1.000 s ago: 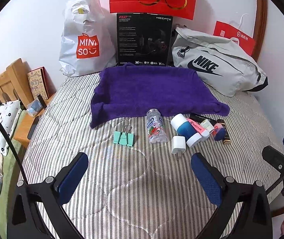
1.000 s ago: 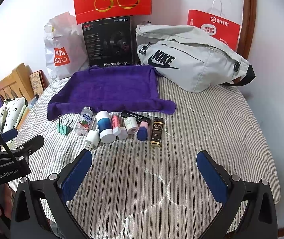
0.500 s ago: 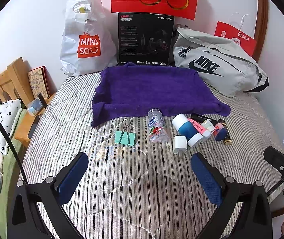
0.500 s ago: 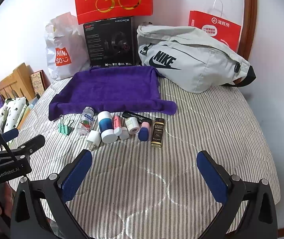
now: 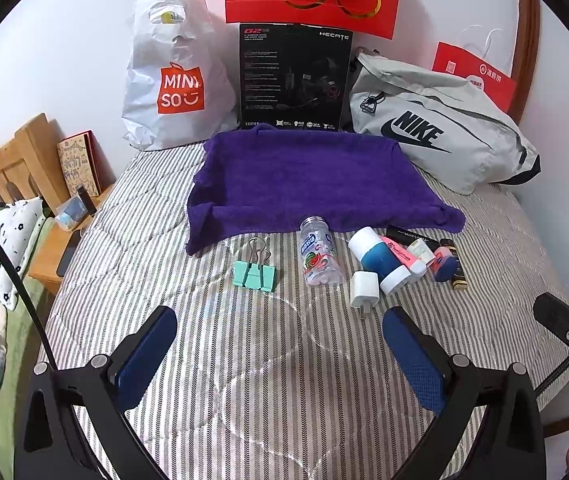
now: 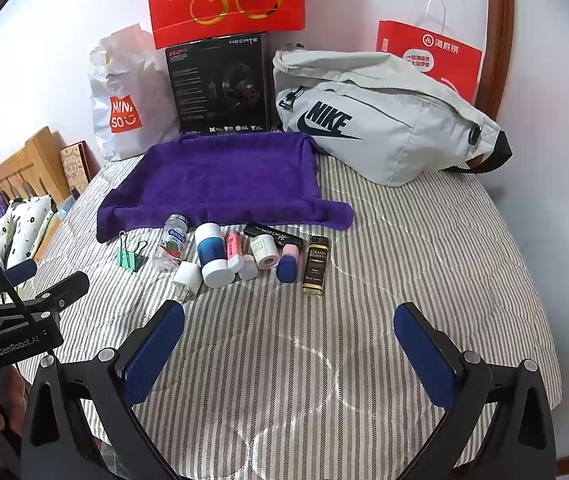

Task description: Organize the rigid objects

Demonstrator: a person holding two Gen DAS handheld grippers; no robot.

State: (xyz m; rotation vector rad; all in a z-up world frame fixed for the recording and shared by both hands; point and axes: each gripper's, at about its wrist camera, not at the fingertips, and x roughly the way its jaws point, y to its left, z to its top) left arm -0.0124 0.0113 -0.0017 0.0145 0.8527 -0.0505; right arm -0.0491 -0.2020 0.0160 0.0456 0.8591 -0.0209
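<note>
Nightstand (image 5: 50, 258) left view only, bottle label (image 6: 316, 258) right

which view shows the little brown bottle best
The right wrist view: the brown bottle lies in the open at the right end of the row, its whole length and label visible. In the left wrist view the same bottle sits far right, small, and partly hidden behind the blue and pink tube.

Seen from the right gripper (image 6: 288, 354): row of small items dead ahead on the bed (image 6: 364, 320). Left to right: clip (image 6: 129, 258), bottle (image 6: 172, 246), charger (image 6: 187, 279), jar (image 6: 213, 255), three tubes, vial (image 6: 315, 266). Towel (image 6: 224, 178) just behind the row. Behind that, box (image 6: 218, 84); plastic bag (image 6: 124, 96) to its left, sling bag (image 6: 380, 120) to its right. Left gripper (image 6: 24, 284) is far left.
</note>
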